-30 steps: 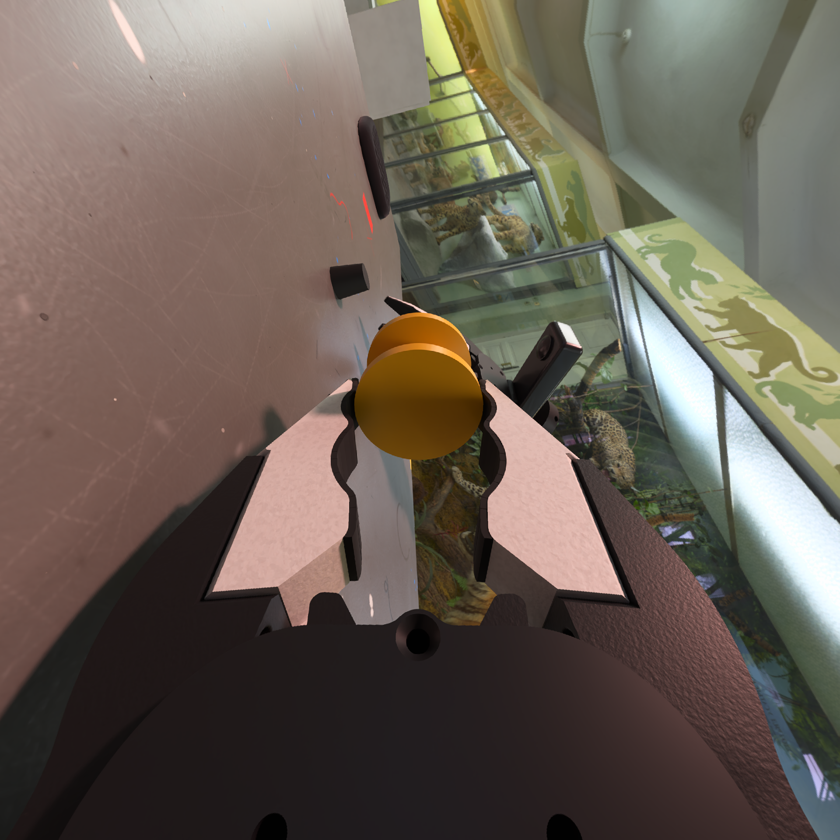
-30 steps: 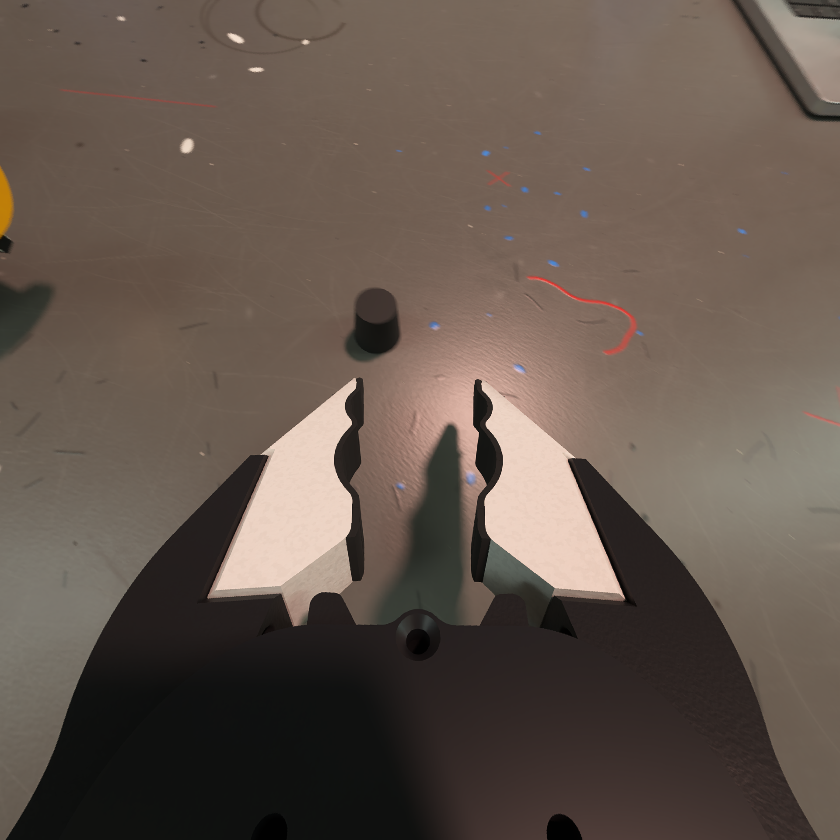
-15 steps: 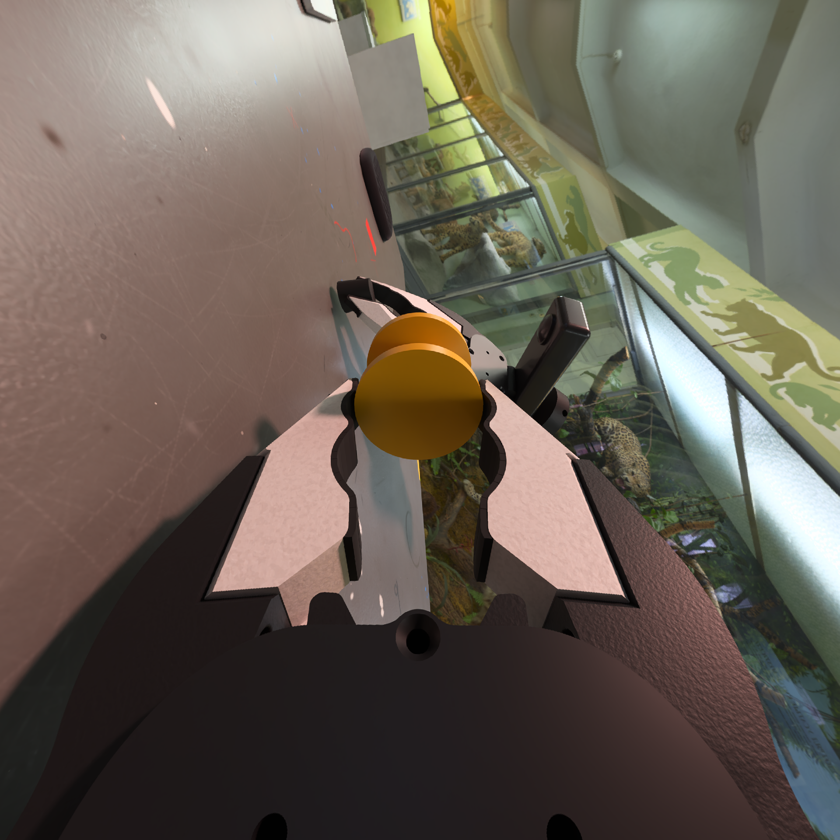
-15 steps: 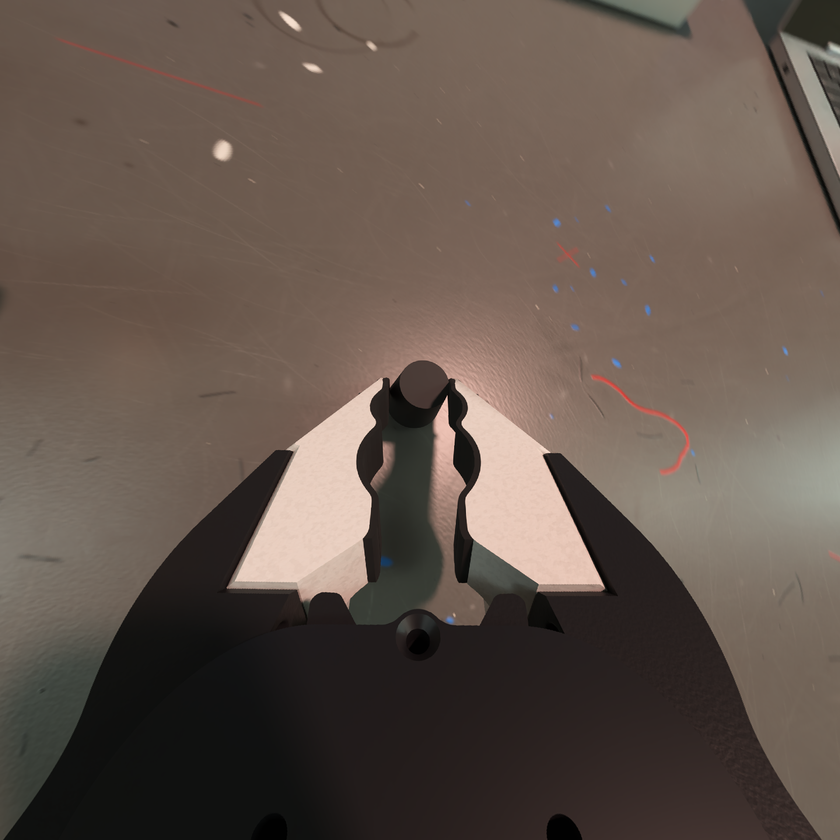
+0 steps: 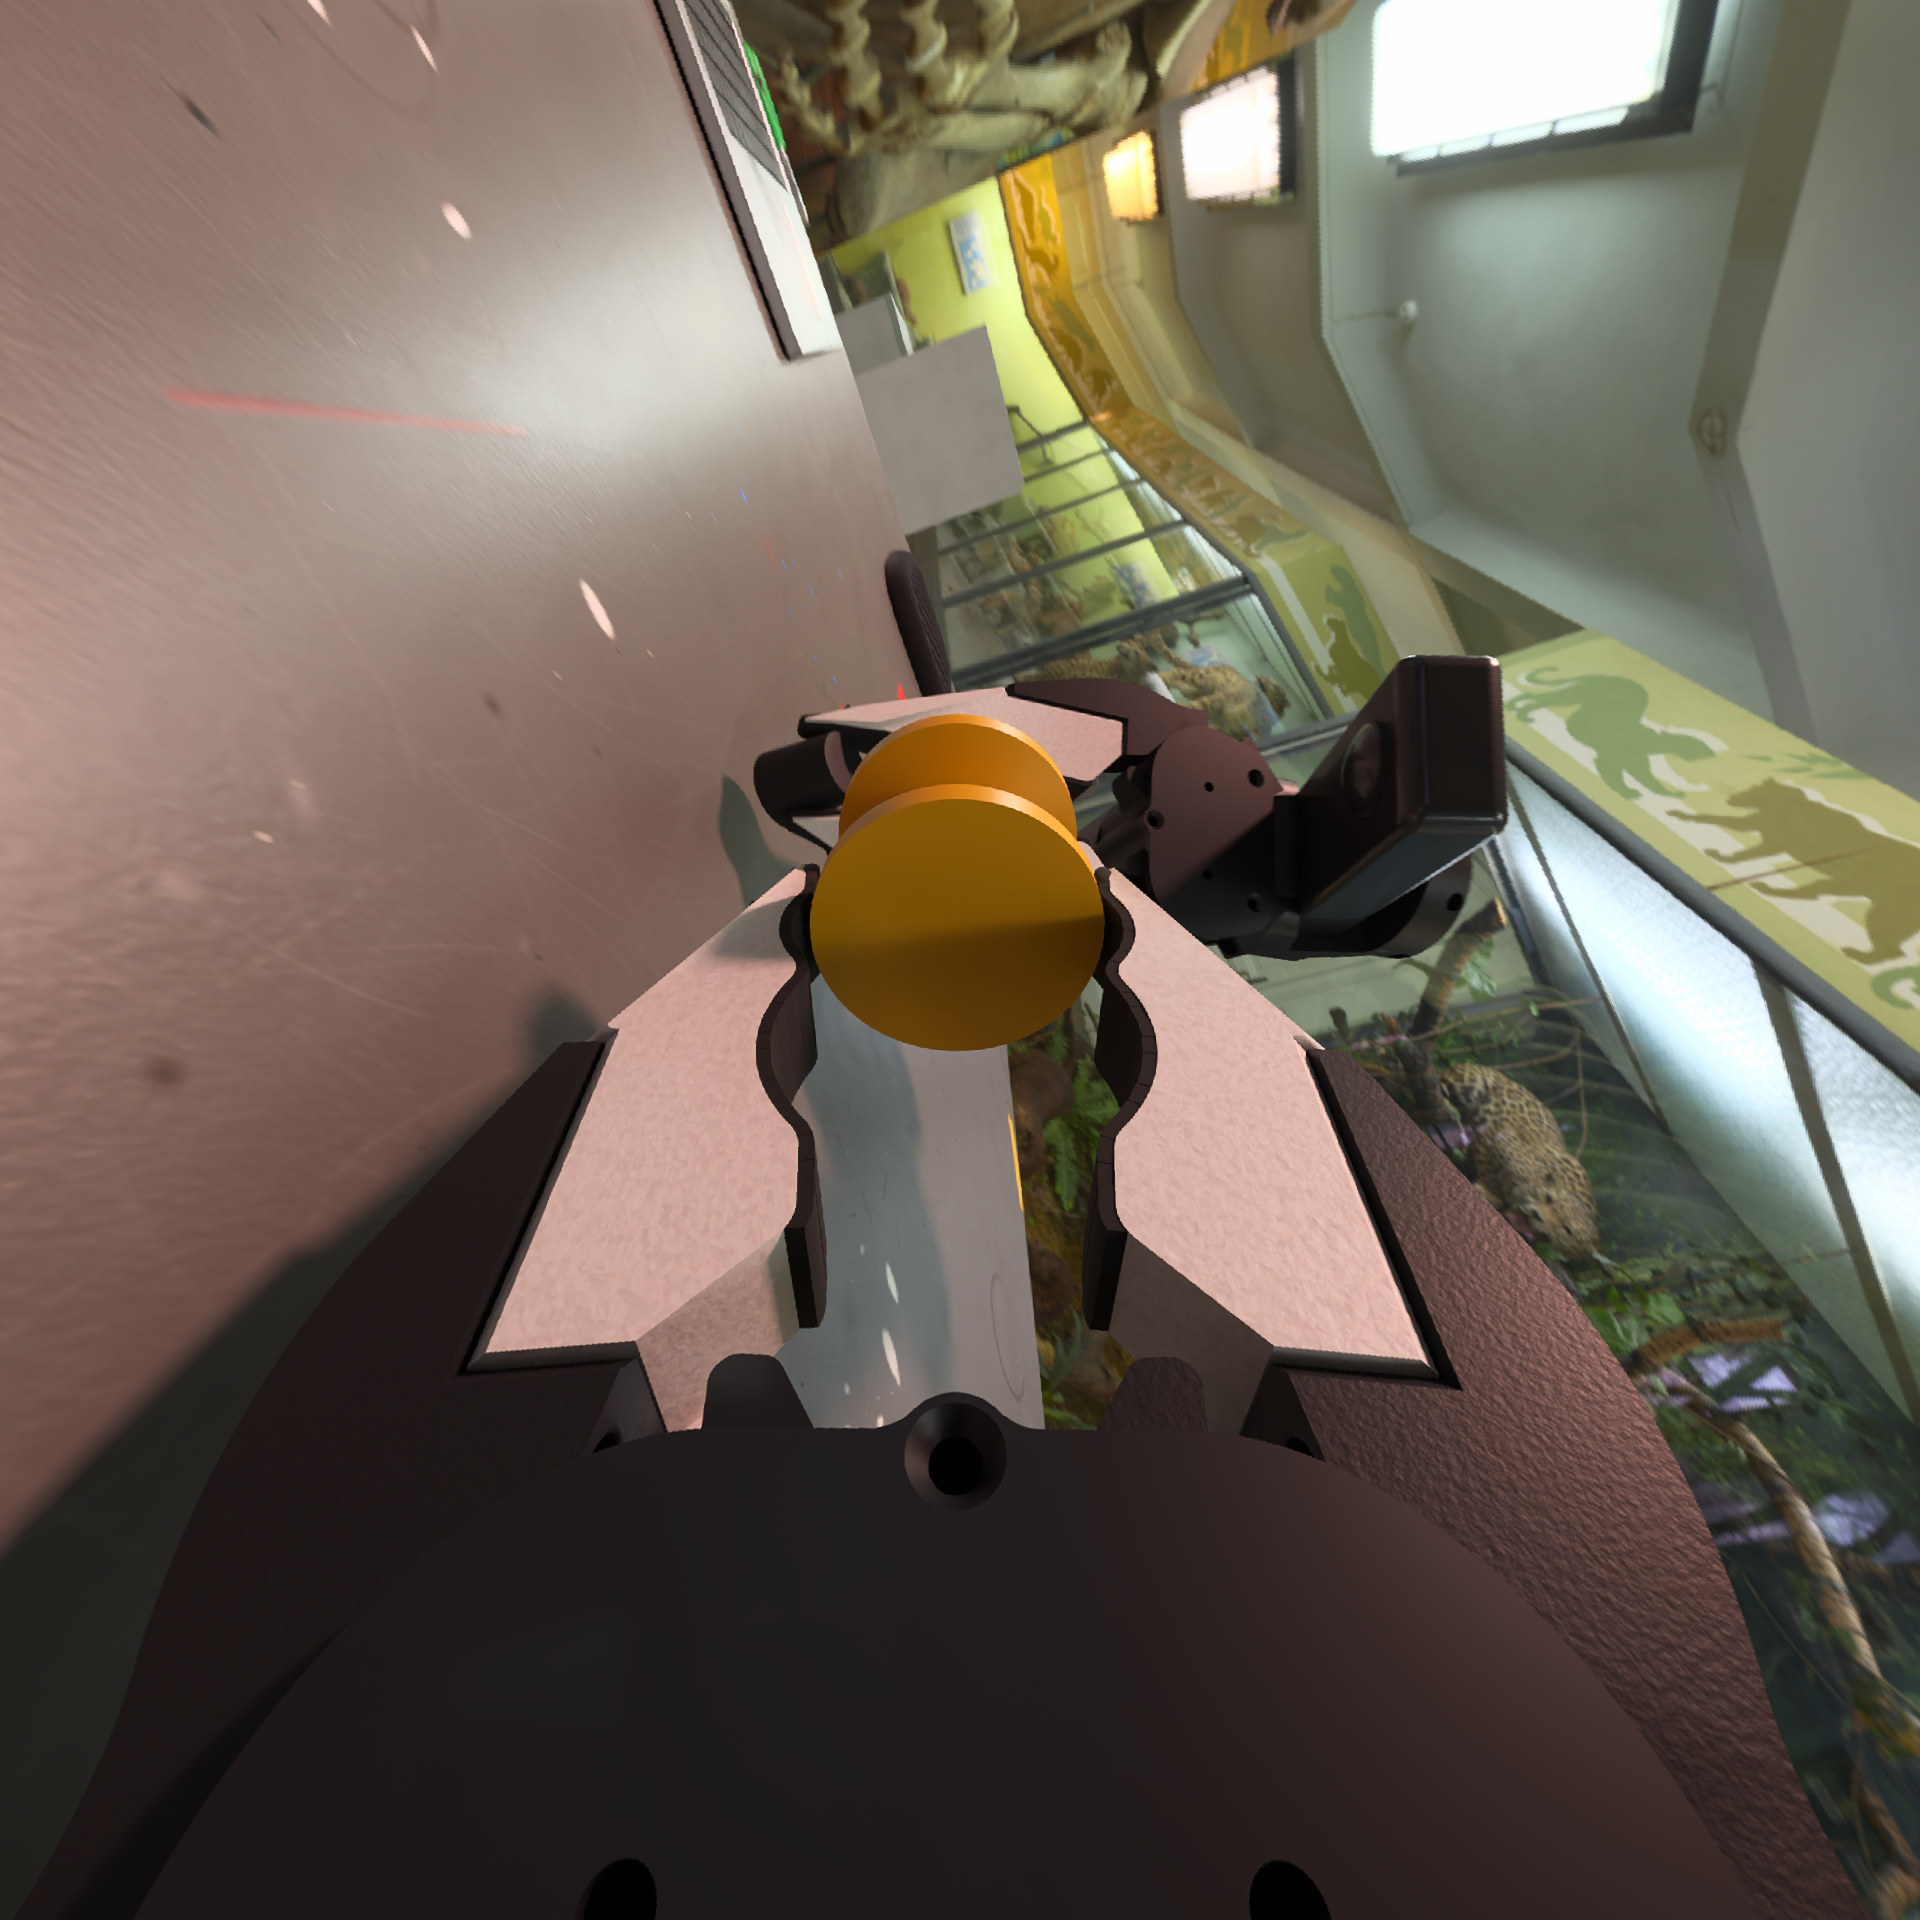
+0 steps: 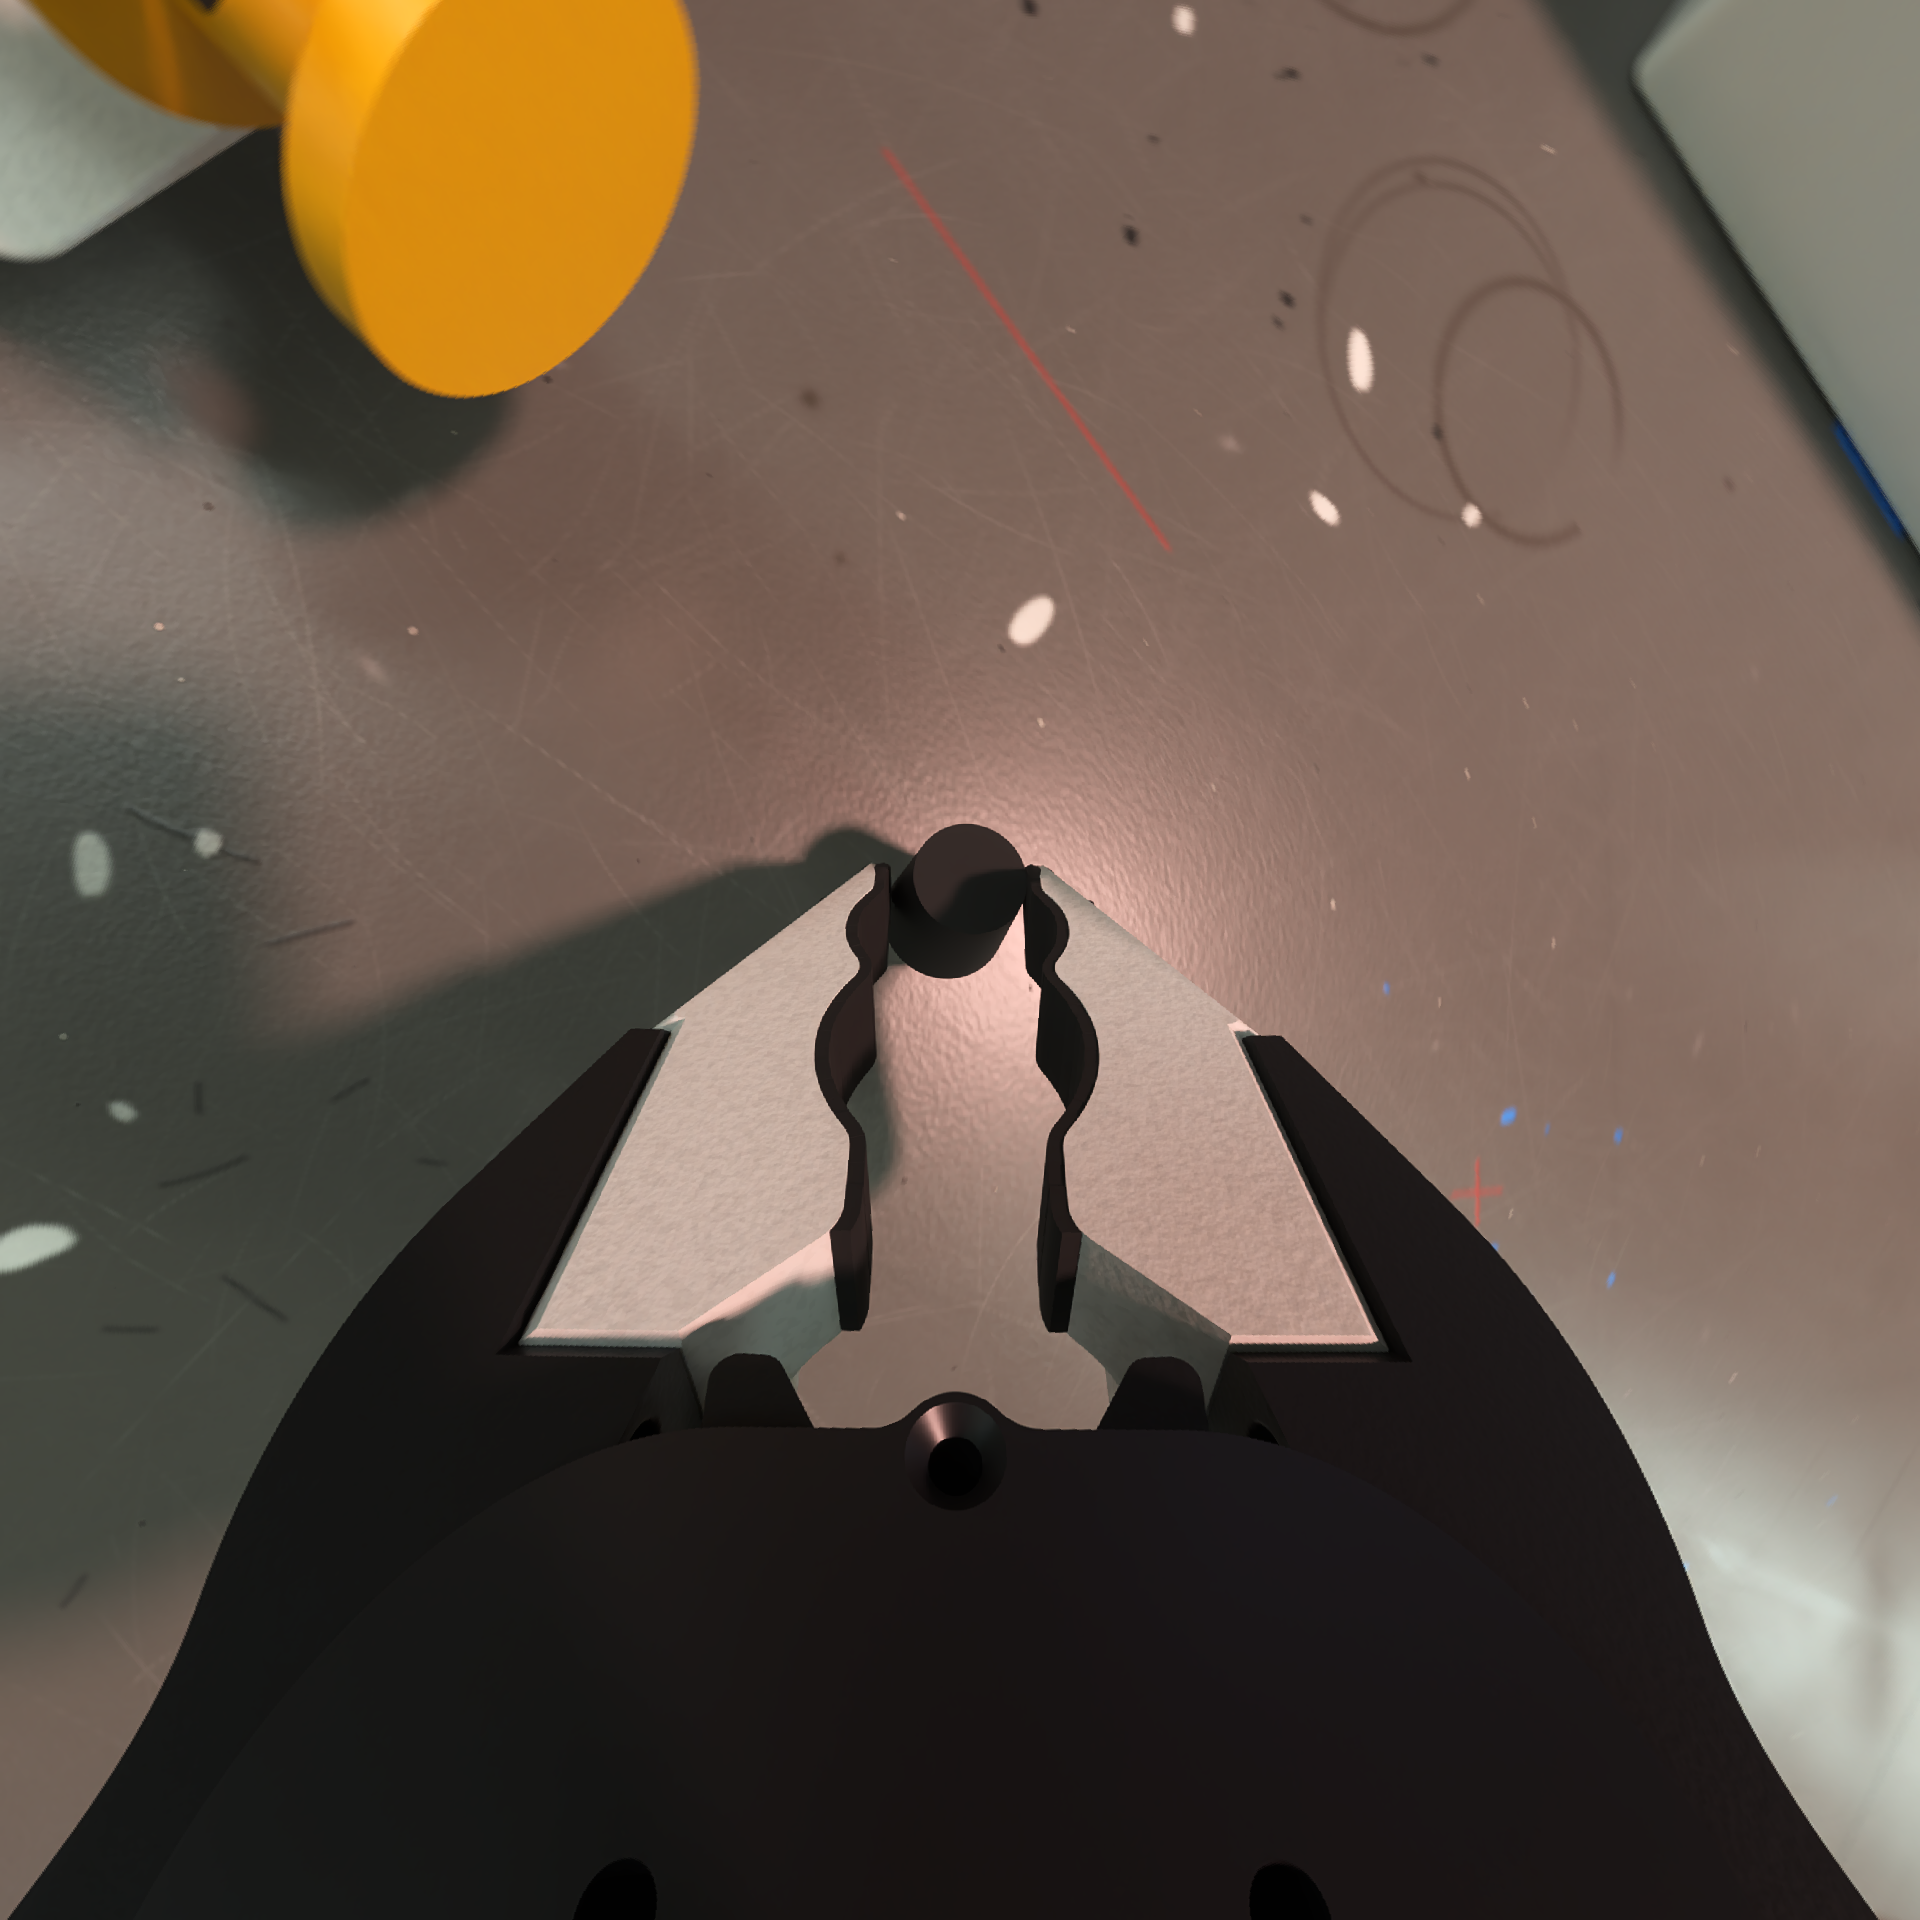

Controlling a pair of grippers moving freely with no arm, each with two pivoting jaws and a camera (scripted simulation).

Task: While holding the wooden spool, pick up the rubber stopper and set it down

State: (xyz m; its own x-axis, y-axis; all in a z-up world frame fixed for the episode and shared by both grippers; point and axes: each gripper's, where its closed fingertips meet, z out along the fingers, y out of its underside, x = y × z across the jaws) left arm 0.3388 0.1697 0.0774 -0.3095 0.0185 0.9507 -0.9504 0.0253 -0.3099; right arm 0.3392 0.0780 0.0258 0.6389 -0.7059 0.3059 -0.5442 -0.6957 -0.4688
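My left gripper (image 5: 956,883) is shut on the orange wooden spool (image 5: 956,925) and holds it in the air beside the tabletop. The spool also shows at the top left of the right wrist view (image 6: 468,177). My right gripper (image 6: 956,883) is shut on the small black rubber stopper (image 6: 954,904), pinched at the fingertips just above the brown table (image 6: 1351,831). In the left wrist view the right gripper (image 5: 1195,821) sits right behind the spool, with the stopper (image 5: 795,779) at its tip close to the table.
A laptop (image 5: 748,177) lies at the table's far edge, with a pale box (image 5: 935,426) near it. A black disc (image 5: 920,623) rests on the table beyond the right gripper. A pale flat object (image 6: 1808,208) lies at the upper right.
My right gripper has shut on the stopper and carried it over the table, close to the spool. My left gripper has kept hold of the spool while its view has swung.
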